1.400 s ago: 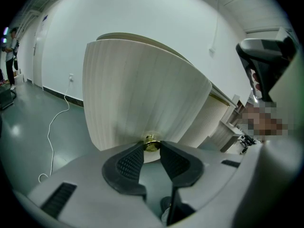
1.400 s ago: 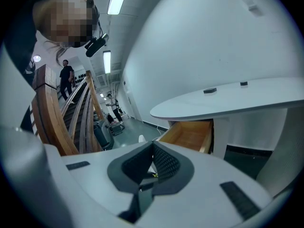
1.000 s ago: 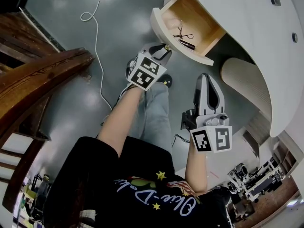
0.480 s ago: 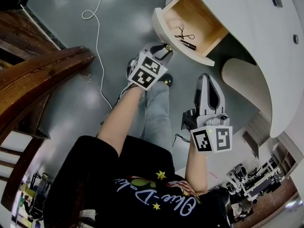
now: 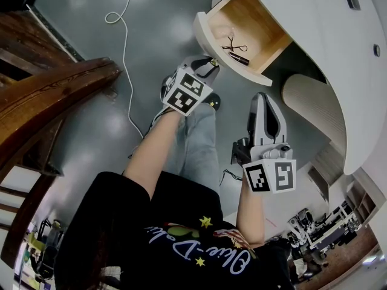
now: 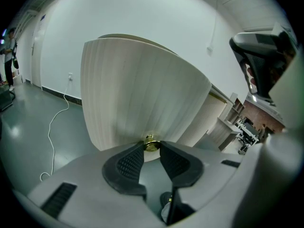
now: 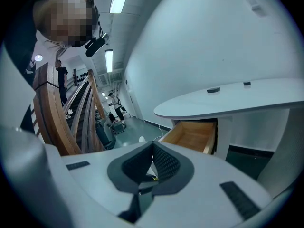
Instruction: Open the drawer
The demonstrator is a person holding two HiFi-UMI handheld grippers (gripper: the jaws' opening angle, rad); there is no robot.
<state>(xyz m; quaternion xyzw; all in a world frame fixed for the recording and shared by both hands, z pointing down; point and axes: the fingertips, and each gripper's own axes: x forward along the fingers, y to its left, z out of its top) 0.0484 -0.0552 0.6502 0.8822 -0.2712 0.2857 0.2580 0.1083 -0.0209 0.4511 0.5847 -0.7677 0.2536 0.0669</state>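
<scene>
The drawer [image 5: 205,35] of the white curved desk [image 5: 326,53] stands pulled out, its wooden inside [image 5: 251,20] showing. Its ribbed, rounded front [image 6: 137,99] fills the left gripper view. My left gripper [image 5: 211,62] [image 6: 152,145] is at that front, its jaw tips closed on the small brass knob [image 6: 151,141]. In the drawer lie small scissors [image 5: 233,44] and a dark tube [image 5: 237,57]. My right gripper [image 5: 264,96] [image 7: 153,145] hangs below and to the right of the drawer, shut and empty, and sees the open drawer [image 7: 192,134] from the side.
A white cable [image 5: 124,47] loops over the grey floor to the left. A wooden stair rail [image 5: 54,95] runs along the left side. A ribbed rounded cabinet [image 5: 314,110] stands under the desk at right. The person's legs are below the left gripper.
</scene>
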